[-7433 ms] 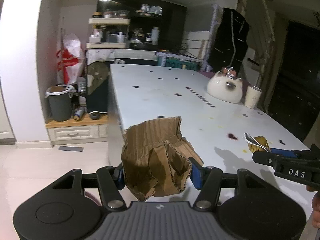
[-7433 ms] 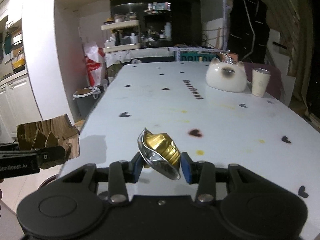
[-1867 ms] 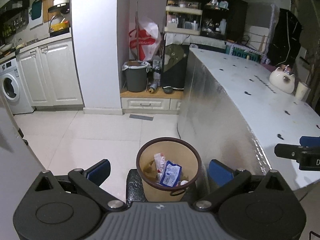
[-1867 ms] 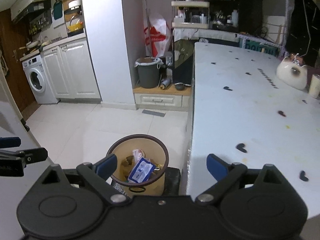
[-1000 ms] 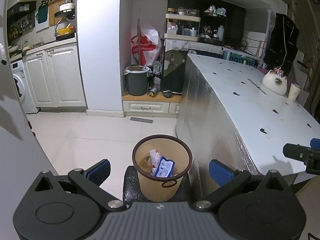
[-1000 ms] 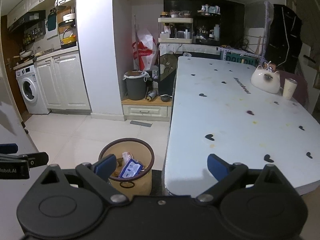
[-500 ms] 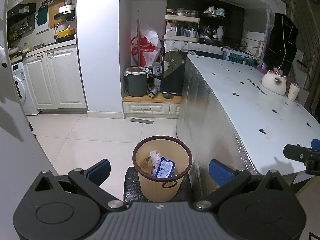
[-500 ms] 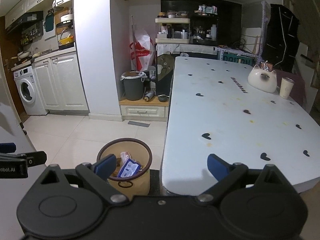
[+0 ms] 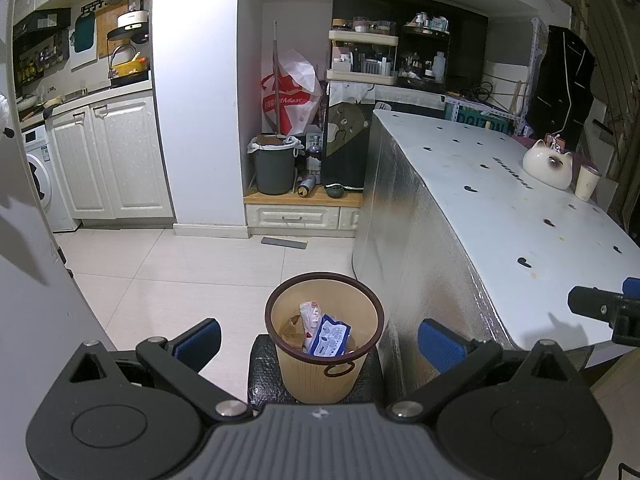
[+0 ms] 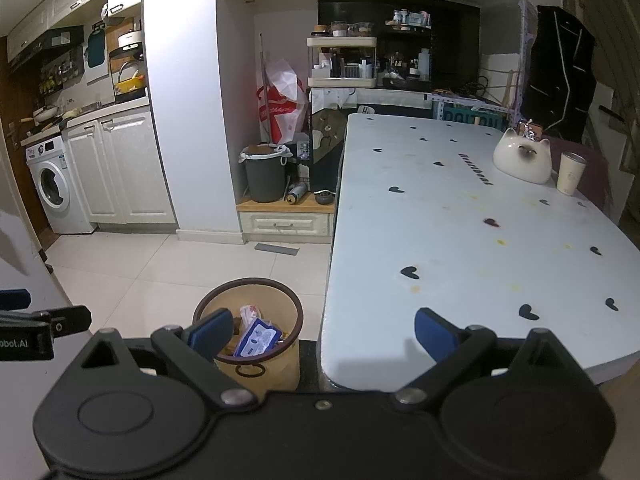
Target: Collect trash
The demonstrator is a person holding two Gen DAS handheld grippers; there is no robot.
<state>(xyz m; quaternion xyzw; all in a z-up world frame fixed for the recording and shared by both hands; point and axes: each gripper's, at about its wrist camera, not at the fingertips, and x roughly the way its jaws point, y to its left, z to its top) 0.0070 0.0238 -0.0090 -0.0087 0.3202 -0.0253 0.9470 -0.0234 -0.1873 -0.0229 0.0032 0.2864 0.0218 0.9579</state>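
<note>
Left wrist view: left gripper gaped wide, empty, the trash basket framed between its fingers, below. Right gripper was spread too, basket behind its left finger.

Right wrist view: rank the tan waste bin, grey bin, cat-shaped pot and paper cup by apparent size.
1. tan waste bin, nearest the camera
2. grey bin
3. cat-shaped pot
4. paper cup

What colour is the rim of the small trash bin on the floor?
Dark brown, on a tan trash bin; clearest in the left wrist view.
</note>
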